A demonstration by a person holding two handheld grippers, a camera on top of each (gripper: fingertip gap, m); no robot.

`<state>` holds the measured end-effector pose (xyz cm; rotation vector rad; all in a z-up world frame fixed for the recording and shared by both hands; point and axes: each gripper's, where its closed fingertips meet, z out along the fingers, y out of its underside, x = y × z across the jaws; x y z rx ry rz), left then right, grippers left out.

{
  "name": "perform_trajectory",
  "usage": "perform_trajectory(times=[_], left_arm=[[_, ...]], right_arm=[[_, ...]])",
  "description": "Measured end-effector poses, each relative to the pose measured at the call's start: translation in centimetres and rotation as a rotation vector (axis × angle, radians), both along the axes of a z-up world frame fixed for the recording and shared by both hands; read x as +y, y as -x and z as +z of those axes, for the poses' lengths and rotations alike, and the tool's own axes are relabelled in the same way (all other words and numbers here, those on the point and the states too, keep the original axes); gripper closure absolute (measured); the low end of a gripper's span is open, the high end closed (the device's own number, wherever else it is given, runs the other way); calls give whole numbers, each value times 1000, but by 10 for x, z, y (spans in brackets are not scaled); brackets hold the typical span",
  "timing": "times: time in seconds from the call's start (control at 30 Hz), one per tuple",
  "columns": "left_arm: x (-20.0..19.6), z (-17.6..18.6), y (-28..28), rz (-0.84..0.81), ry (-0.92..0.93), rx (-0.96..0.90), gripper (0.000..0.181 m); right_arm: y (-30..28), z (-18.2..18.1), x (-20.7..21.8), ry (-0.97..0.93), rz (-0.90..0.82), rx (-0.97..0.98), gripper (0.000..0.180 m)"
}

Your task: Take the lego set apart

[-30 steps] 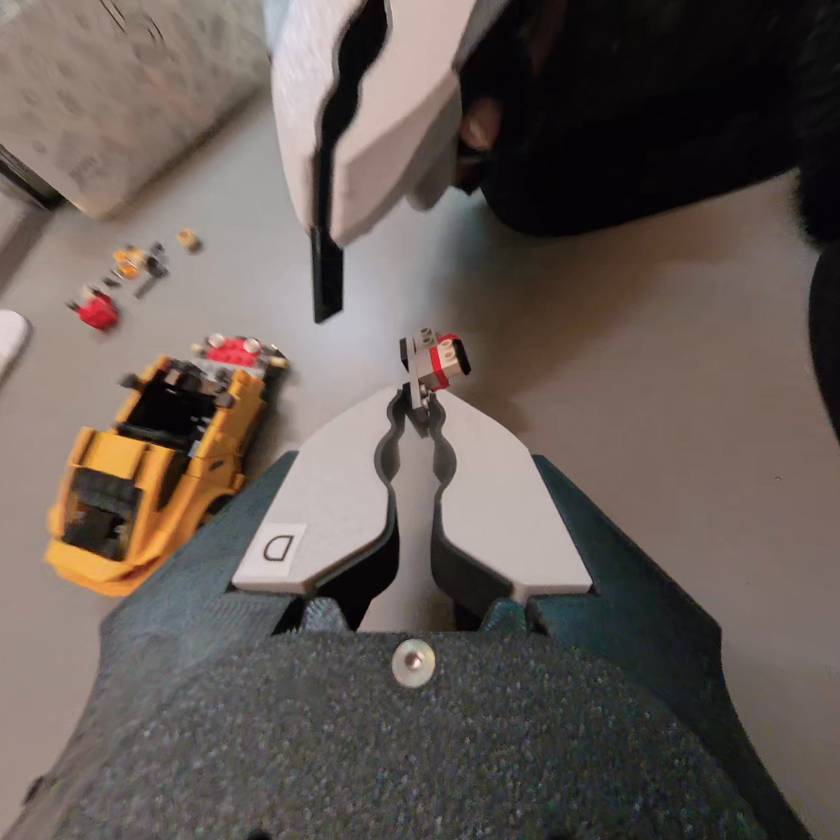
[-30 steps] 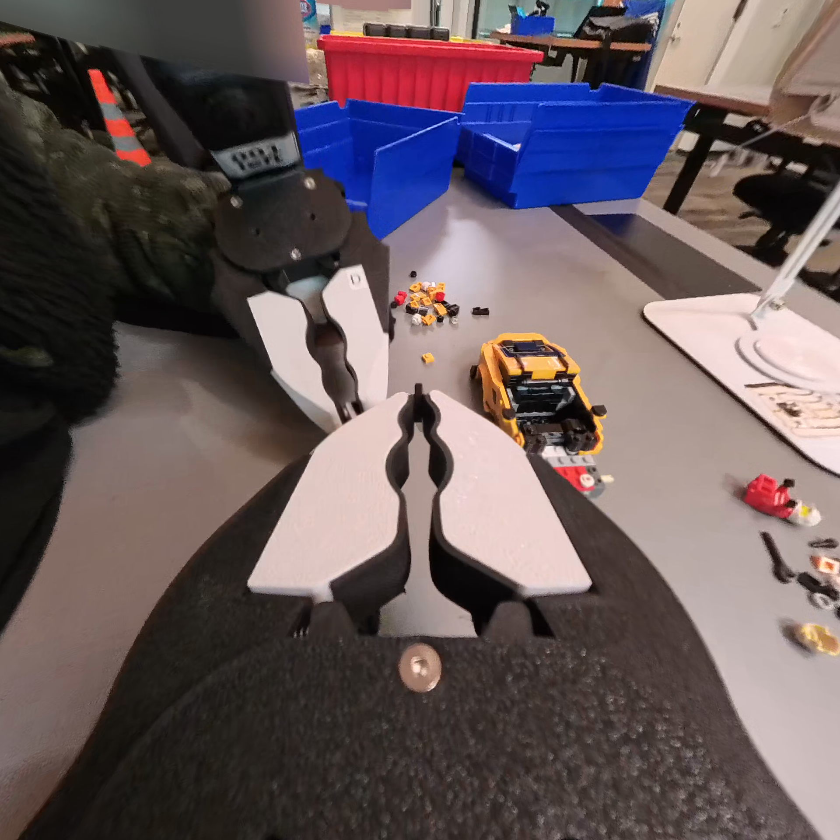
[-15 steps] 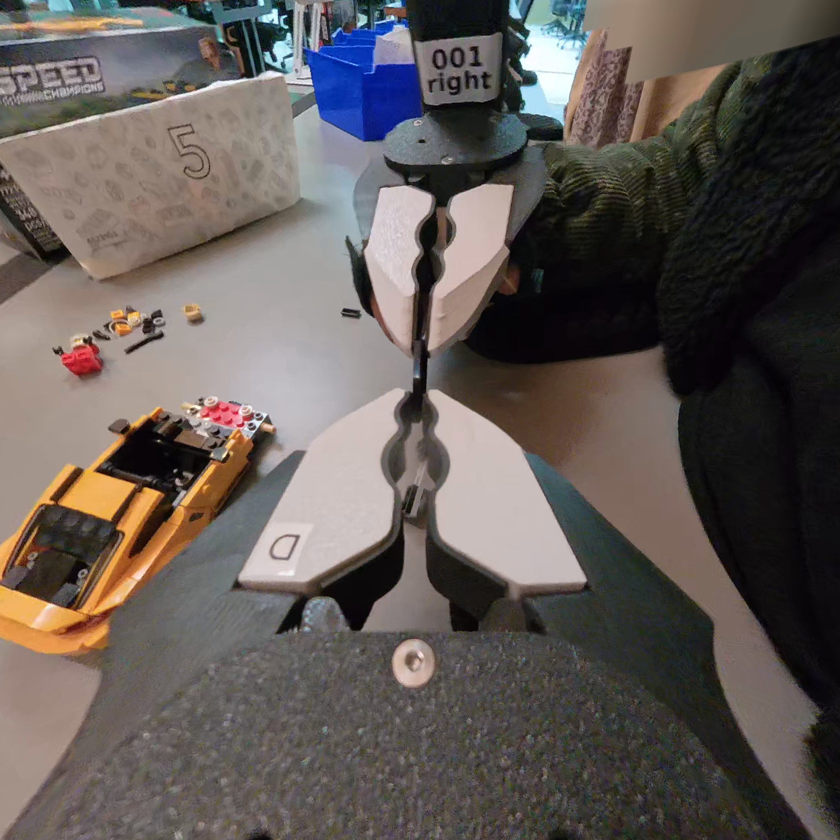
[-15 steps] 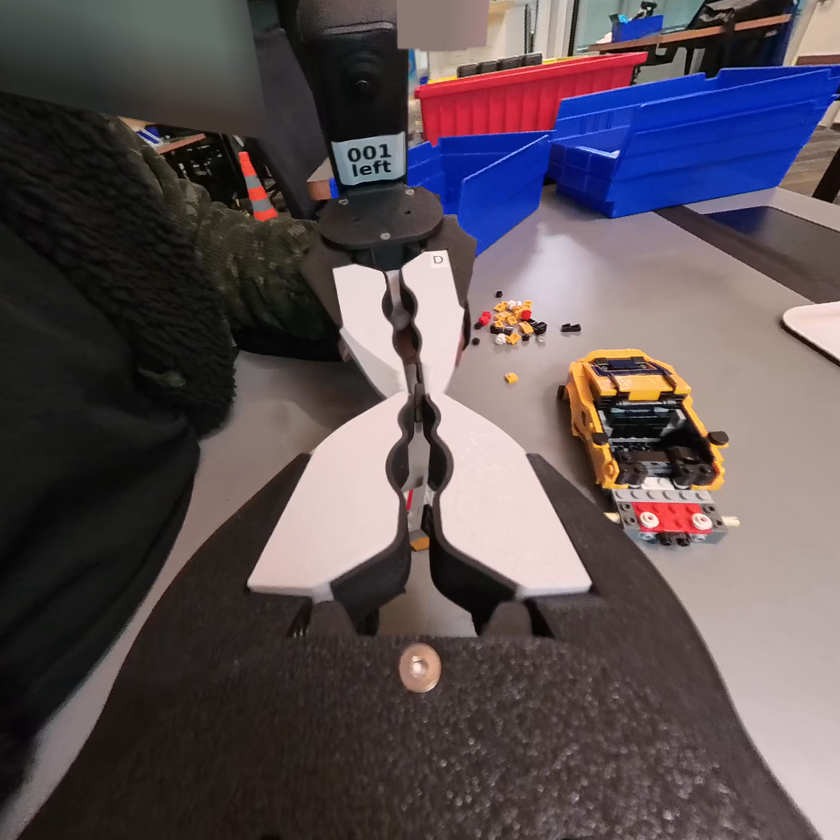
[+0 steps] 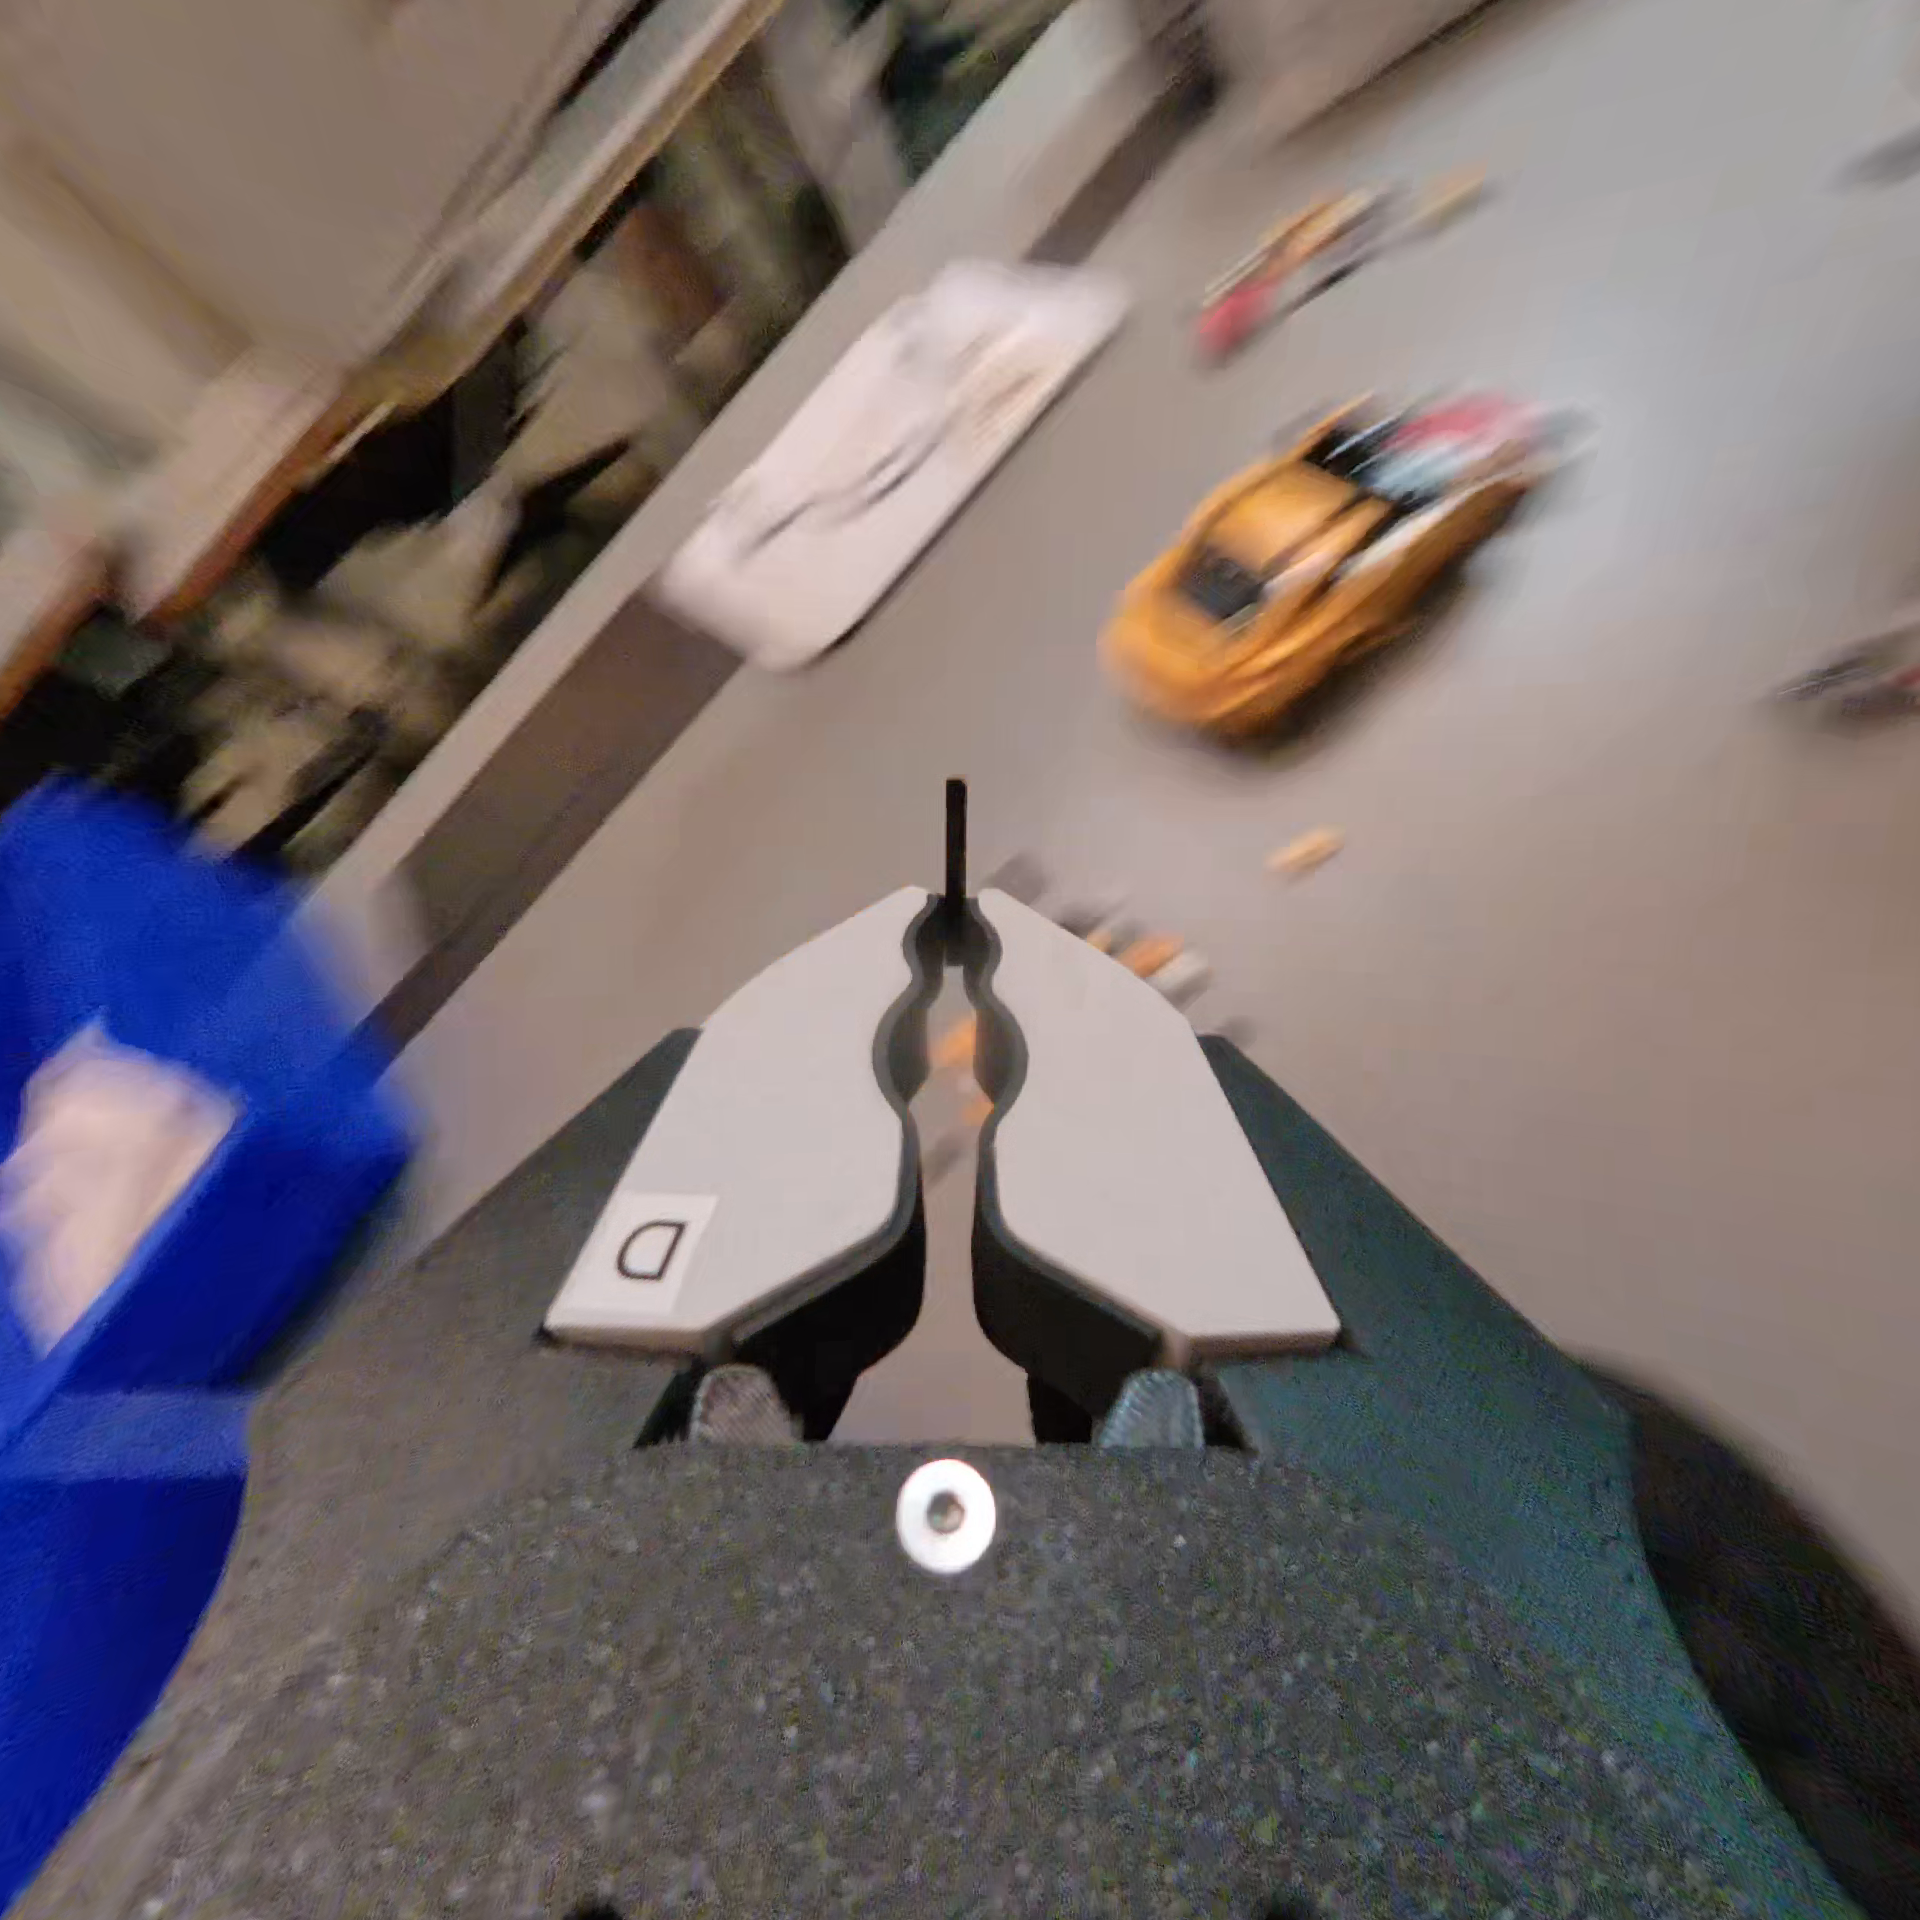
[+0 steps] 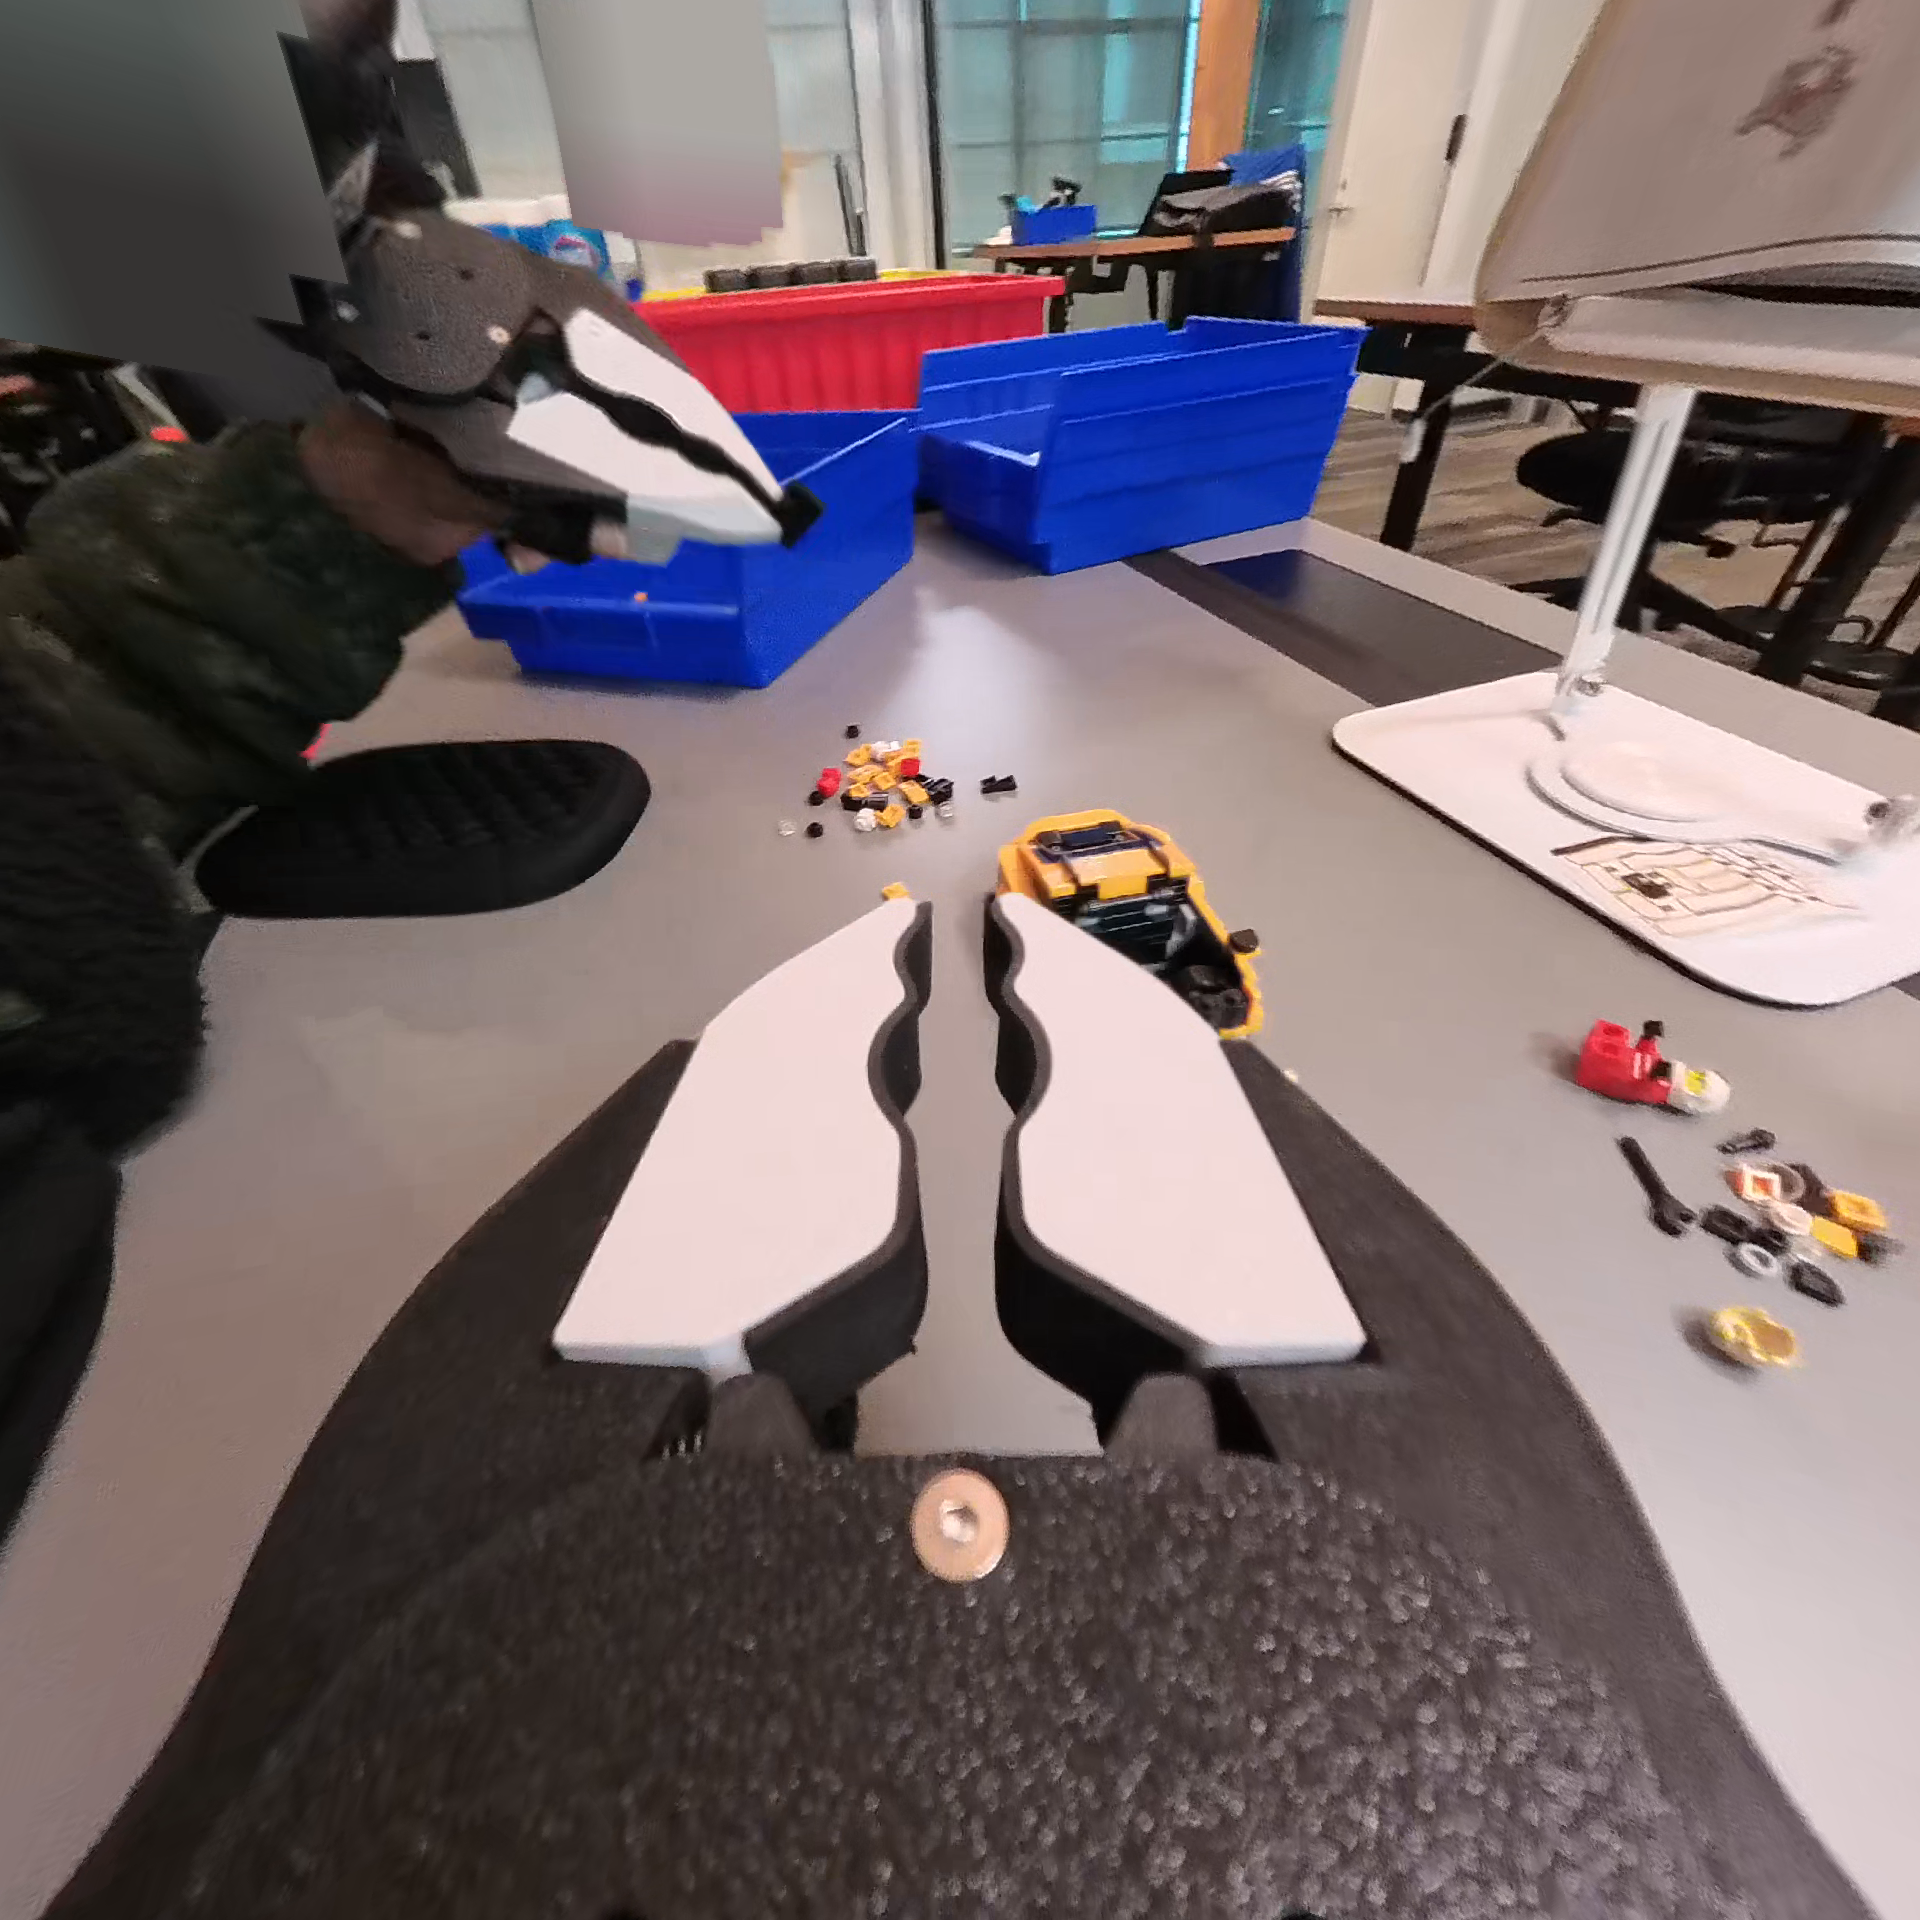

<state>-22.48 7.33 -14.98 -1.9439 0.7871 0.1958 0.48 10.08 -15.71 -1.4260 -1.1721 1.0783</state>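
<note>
Left gripper [image 5: 953,906], seen from its own blurred camera, pinches a thin black piece [image 5: 954,836] at its tips; the yellow car [image 5: 1309,577] lies at two o'clock on the grey table [image 5: 1558,987]. From the right camera, the right gripper [image 6: 956,914] is slightly parted and empty, the car just past its tips at one o'clock. Loose pieces [image 6: 883,784] at twelve and more pieces [image 6: 1787,1216] at three show dismantling begun; most of the car remains assembled.
</note>
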Motion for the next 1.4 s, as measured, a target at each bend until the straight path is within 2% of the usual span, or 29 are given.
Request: perform_trajectory(times=[0.1, 0.17, 0.3, 0.47, 0.53, 0.63, 0.73, 0.83, 0.97, 1.03, 1.1, 1.2, 1.4], left_arm=[[-29, 2, 120, 443, 30, 168, 178], [-52, -10, 160, 586, 112, 191, 177], [-71, -37, 185, 677, 214, 123, 176], [-63, -35, 168, 642, 168, 5, 153], [-55, -24, 145, 549, 108, -61, 153], [-38, -11, 70, 249, 68, -224, 158], [-30, -16, -16, -56, 137, -360, 156], [-32, -37, -91, -321, 248, -363, 152], [-40, -75, -158, -586, 368, -228, 148], [-43, -91, -178, -675, 420, -181, 146], [-44, -104, -193, -744, 463, -157, 144], [-41, -112, -203, -784, 480, -123, 143], [-44, -73, -214, -813, 382, -377, 151]], right_arm=[[0, -2, 3, 39, -6, 4, 171], [1, -5, 2, 42, -3, -10, 171], [2, -6, 0, 25, -1, -25, 172], [4, -12, -5, 50, 39, -53, 172], [6, -19, -14, 50, 88, -101, 171], [8, -33, -31, -22, 168, -225, 164], [9, -49, -48, -72, 247, -345, 159], [7, -70, -62, -102, 314, -472, 153], [3, -95, -68, -142, 338, -612, 146], [5, -100, -65, -167, 317, -643, 147], [6, -104, -64, -201, 312, -664, 158], [7, -100, -65, -211, 313, -634, 160], [10, -68, -70, 32, 356, -426, 160]])
